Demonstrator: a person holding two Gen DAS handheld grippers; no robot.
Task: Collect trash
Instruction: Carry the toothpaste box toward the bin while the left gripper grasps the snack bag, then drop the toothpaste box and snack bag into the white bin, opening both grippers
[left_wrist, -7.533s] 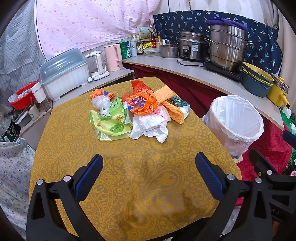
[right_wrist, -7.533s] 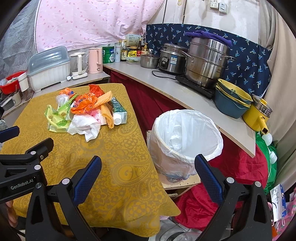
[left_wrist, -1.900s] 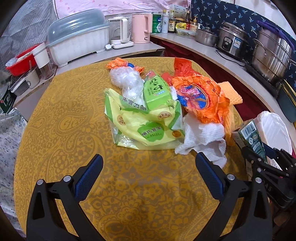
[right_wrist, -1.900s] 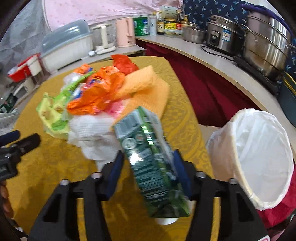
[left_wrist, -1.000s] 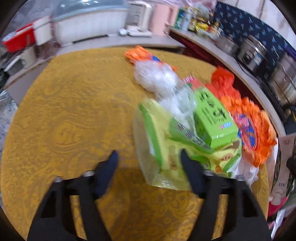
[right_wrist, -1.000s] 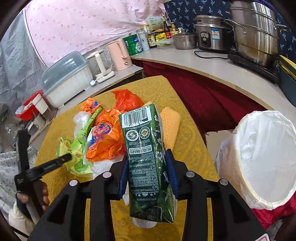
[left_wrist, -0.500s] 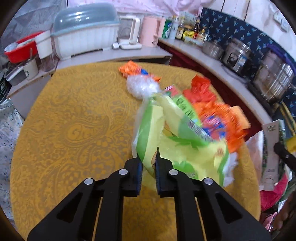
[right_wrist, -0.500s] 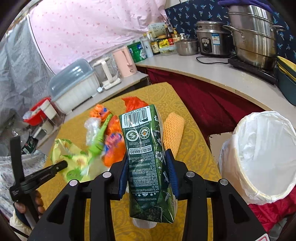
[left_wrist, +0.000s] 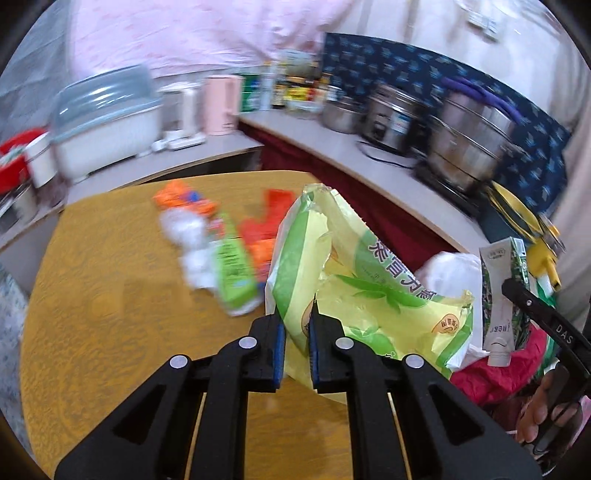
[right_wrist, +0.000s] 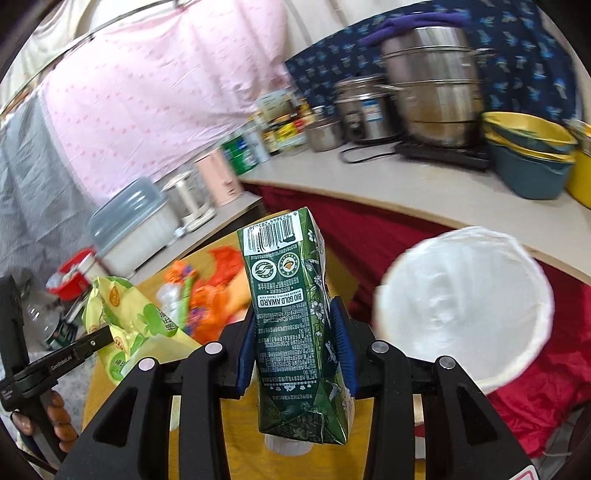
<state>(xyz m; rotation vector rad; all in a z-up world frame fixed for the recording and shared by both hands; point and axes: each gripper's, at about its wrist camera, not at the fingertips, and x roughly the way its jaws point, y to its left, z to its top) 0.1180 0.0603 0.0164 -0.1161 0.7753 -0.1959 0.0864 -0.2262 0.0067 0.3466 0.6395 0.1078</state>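
- Right gripper (right_wrist: 293, 354): jaws part-way closed, pads pressed on both narrow sides of the green carton (right_wrist: 295, 325). The carton's long axis runs along the fingers, barcode end away from the camera and cap end hanging below the jaws.
- Left gripper (left_wrist: 295, 345): jaws nearly together, pinching one edge of the yellow-green bag (left_wrist: 354, 280), which rises up and to the right, clear of the table (left_wrist: 110, 314).
- Lined bin (right_wrist: 465, 306): open mouth just right of the carton and lower, beside the table's edge. The right gripper is judged the nearer, so its carton can drop first; the left must carry its bag across the table corner.
- Remaining wrappers (left_wrist: 225, 251): on the table, beyond the left jaws.
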